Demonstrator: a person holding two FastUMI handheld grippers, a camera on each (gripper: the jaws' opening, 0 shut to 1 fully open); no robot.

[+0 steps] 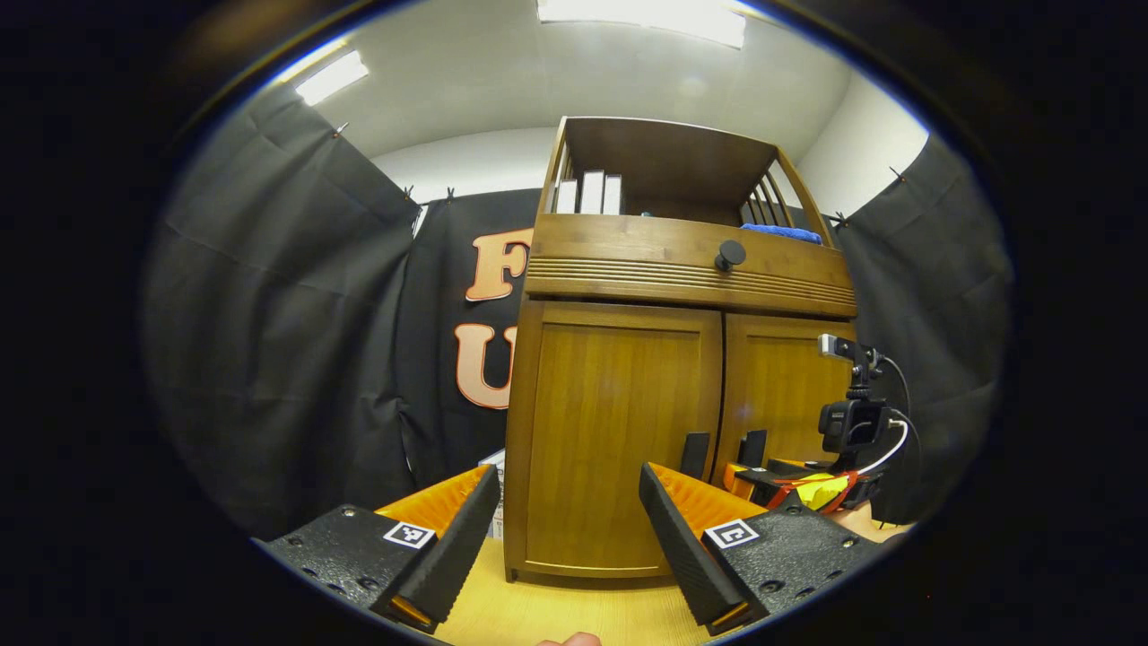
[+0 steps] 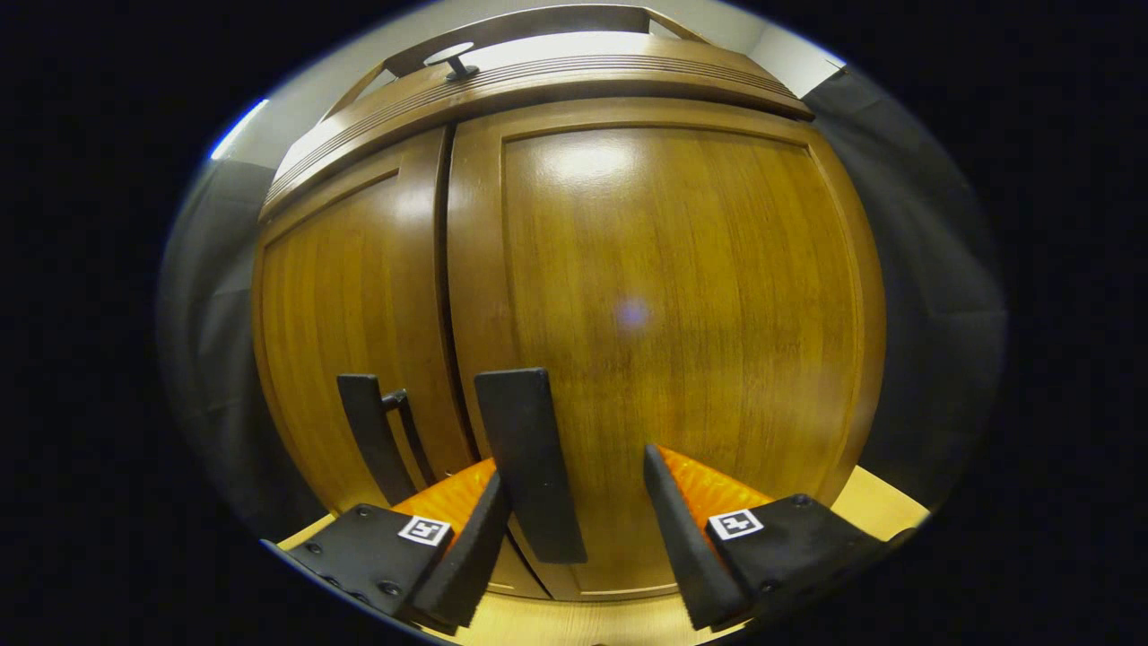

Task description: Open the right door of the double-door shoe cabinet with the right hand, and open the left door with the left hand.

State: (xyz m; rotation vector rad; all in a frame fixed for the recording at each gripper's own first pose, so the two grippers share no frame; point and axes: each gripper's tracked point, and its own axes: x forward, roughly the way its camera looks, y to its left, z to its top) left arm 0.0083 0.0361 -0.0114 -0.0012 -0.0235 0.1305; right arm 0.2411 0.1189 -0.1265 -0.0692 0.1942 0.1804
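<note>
The right gripper (image 2: 569, 529) has its fingers spread apart at the right door's black handle (image 2: 531, 462). The handle stands just inside the left finger rather than midway, and I cannot tell whether the fingers reach past it. If they close from here, one pad is likely to meet the bar first and the grip may slip off as the door swings. The neighbouring handle (image 2: 370, 435) on the left door sits close beside, so a drift that way could snag it.

The left gripper (image 1: 569, 529) is held back from the left door (image 1: 614, 440), its fingers open on nothing. It points at the plain panel, well off that door's handle (image 1: 694, 455), so it may collide with the other gripper (image 1: 807, 489) when it moves across.

The shoe cabinet (image 1: 686, 269) stands on the pale table (image 1: 556, 615). It is glossy honey-brown wood, both doors shut with a thin seam between them. Above them are a ribbed drawer front with a round black knob (image 1: 729, 254) and an open shelf.
</note>
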